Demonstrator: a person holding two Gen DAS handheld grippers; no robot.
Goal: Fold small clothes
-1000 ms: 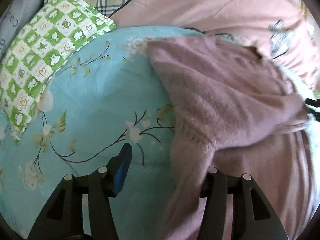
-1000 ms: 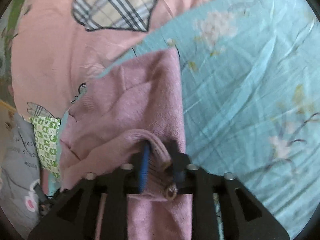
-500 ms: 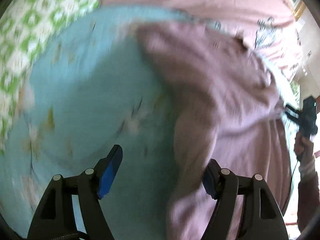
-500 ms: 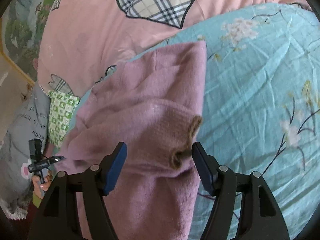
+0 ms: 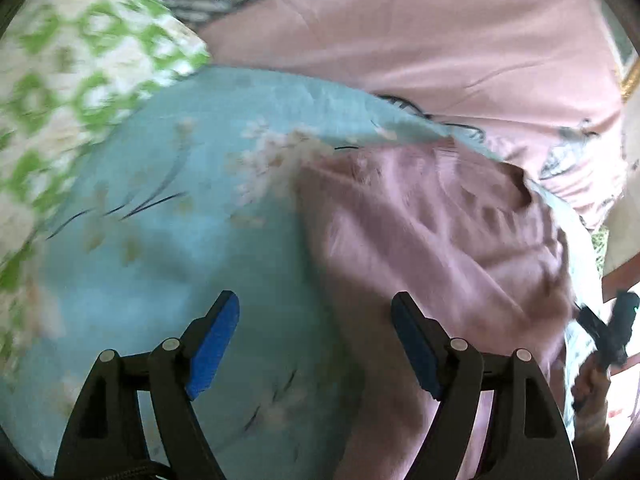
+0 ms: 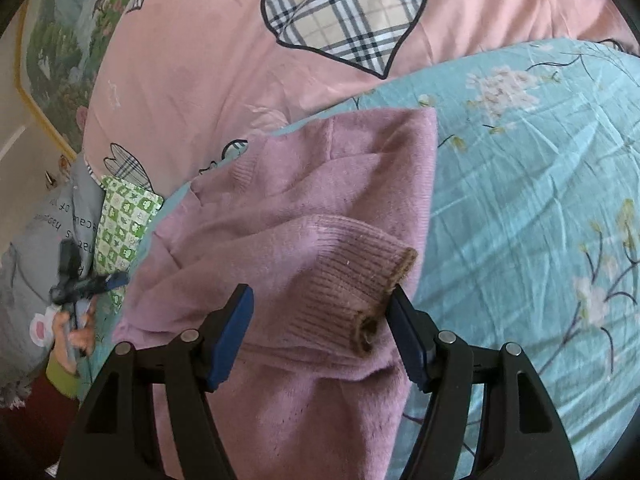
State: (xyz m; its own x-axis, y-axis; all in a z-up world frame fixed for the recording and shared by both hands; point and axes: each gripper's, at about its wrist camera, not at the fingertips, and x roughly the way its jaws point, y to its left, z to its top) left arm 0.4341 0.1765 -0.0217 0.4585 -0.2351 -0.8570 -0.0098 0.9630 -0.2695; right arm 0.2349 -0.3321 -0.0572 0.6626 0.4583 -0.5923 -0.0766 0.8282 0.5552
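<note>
A wide pink bedcover with a plaid heart patch is lying across the bed and taking the most space. Over it a light blue sheet with flowers is spreading, and this is the surface where the work is happening. Near its far corner a green and white checked cloth is lying, and beside that, in the right wrist view, a grey cloth with printed letters is showing.

On the blue sheet the mauve knitted sweater is lying, partly folded: one sleeve is resting across the body, and its ribbed cuff with the brown edge is lying on top, towards the edge next to the bare sheet.

The right gripper is hovering just over this cuff. Its blue-padded jaws are standing apart on both sides of the cuff; the right pad is very near the brown edge, but they are not squeezing it, so the sleeve is released.

The left gripper is above the border where the sweater is meeting the blue sheet. Its jaws are opening, and nothing is caught between them. The picture there is blurred. A hand with a green cuff is holding it.
</note>
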